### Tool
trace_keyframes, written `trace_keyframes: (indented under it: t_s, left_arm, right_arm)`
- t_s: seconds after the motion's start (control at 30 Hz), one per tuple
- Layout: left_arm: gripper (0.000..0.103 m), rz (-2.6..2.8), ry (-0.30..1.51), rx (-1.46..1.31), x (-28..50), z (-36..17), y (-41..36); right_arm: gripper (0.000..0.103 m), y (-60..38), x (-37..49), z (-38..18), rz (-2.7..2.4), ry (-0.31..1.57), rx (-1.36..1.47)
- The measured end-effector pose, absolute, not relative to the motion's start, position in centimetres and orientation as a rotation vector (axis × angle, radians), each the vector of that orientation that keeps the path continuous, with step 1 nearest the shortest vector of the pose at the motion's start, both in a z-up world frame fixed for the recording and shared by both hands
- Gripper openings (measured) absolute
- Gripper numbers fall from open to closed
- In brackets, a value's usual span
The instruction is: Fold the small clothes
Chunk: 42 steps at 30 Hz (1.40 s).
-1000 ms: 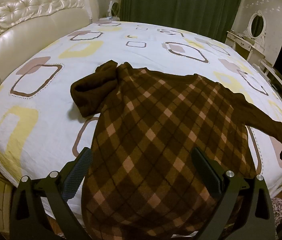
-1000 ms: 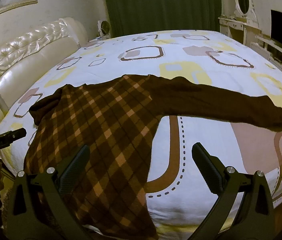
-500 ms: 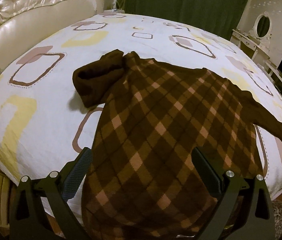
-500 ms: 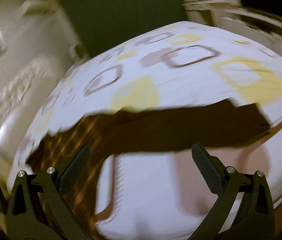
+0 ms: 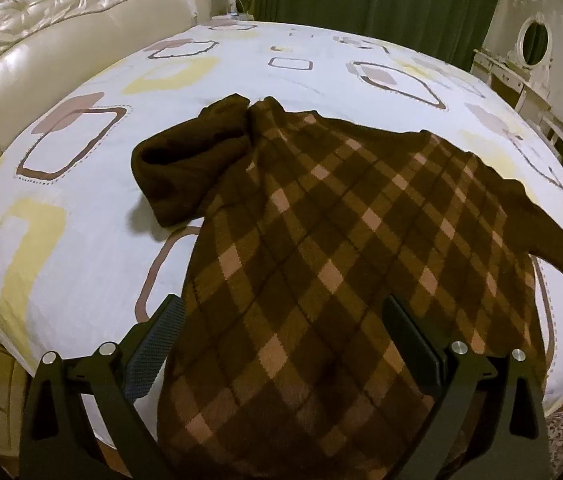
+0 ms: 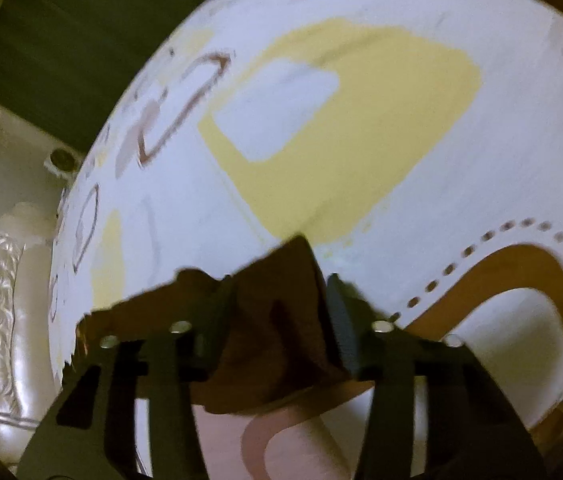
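One brown checked sweater [image 5: 321, 264] lies spread on the bed [image 5: 81, 208], its hem hanging over the near edge and its left sleeve [image 5: 189, 168] bunched toward the far left beside the body. The left gripper [image 5: 281, 344] hovers over the hem with its fingers spread wide, holding nothing. The right gripper [image 6: 281, 320] is pressed together on the dark cuff of the right sleeve [image 6: 277, 312] at the right edge of the bed, in a blurred view.
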<state>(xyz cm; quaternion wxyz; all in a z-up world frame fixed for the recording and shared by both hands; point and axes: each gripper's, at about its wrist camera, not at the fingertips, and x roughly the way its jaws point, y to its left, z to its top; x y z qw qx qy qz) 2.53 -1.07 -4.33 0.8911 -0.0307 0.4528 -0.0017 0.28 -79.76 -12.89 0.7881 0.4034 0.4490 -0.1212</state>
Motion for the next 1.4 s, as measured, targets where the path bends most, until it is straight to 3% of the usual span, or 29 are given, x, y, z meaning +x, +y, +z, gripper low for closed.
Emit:
trace_keyframes:
  t_s: [0.07, 0.1, 0.13, 0.47, 0.67, 0.73, 0.97, 1.2, 1.4]
  left_arm:
    - [0.098, -0.003, 0.946, -0.062, 2.7, -4.5, -1.2]
    - [0.098, -0.002, 0.947, -0.062, 2.8, -4.5, -1.2]
    - [0.098, -0.002, 0.949, -0.062, 2.8, -4.5, -1.2]
    - [0.098, -0.003, 0.951, -0.063, 3.2, -4.7, -1.2]
    - [0.098, 0.002, 0.951, -0.089, 3.6, -5.0, 0.6]
    - [0.098, -0.014, 0.962, -0.103, 3.9, -5.2, 1.5]
    - [0.098, -0.003, 0.979, -0.070, 7.2, -4.2, 5.2]
    - [0.098, 0.014, 0.926, -0.054, 15.5, 0.1, 7.3]
    - [0.098, 0.016, 0.973, -0.020, 24.6, -0.2, 6.3]
  right_arm:
    - [0.036, -79.6, 0.4, -13.2, -0.270, 0.974, 0.845]
    - [0.016, -79.5, 0.4, -13.3, -0.271, 0.973, 0.829]
    - [0.006, -79.4, 0.4, -13.3, -0.269, 0.979, 0.823]
    - [0.005, -81.3, -2.8, -13.6, -0.392, 0.897, 0.795]
    - [0.019, -80.6, -3.3, -11.5, -0.448, 0.819, 0.796]
    - [0.033, -79.4, -3.3, -10.0, -0.441, 0.773, 0.792]
    - [0.049, -68.8, 0.2, -7.0, -0.220, 0.766, 0.708]
    - [0.054, -55.0, 4.5, -8.4, 0.039, 0.858, 0.610]
    - [0.056, -47.9, 6.4, -10.2, 0.101, 0.913, 0.492]
